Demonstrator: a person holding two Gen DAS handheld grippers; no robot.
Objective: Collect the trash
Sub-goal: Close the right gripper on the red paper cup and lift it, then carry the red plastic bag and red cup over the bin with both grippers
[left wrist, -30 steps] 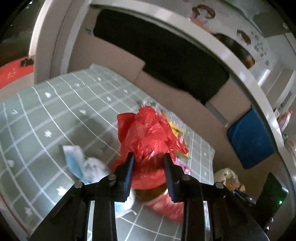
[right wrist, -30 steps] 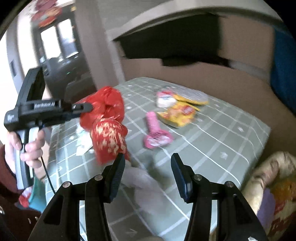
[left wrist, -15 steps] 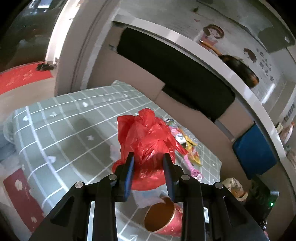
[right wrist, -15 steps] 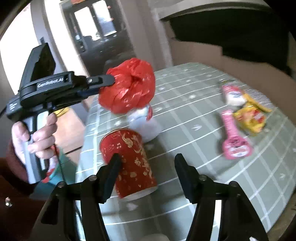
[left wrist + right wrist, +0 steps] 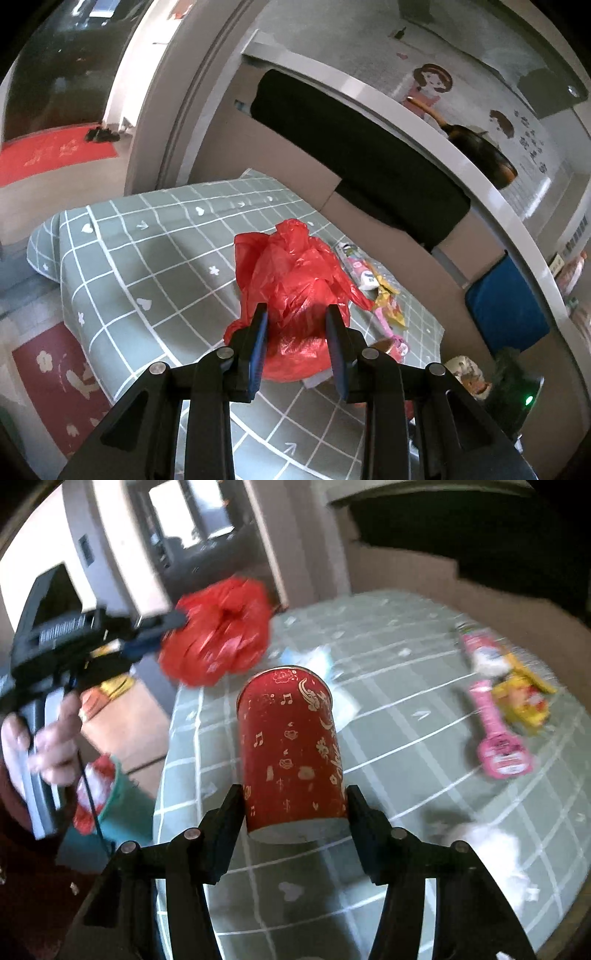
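The red plastic bag (image 5: 291, 291), crumpled and glossy, is pinched between the fingers of the left gripper (image 5: 297, 334) and held above the table (image 5: 147, 258). The right gripper (image 5: 293, 814) has just been closing its jaws, which now sit on either side of a red paper cup (image 5: 291, 746) with gold patterns; whether its pads press on the cup I cannot tell. The cup lies on a grey-green checked tablecloth, with pink packets (image 5: 498, 738) and a yellow wrapper (image 5: 524, 698) well apart from it and white tissue (image 5: 484, 842) nearer. A red mat (image 5: 55, 155) lies on the floor by a doorway.
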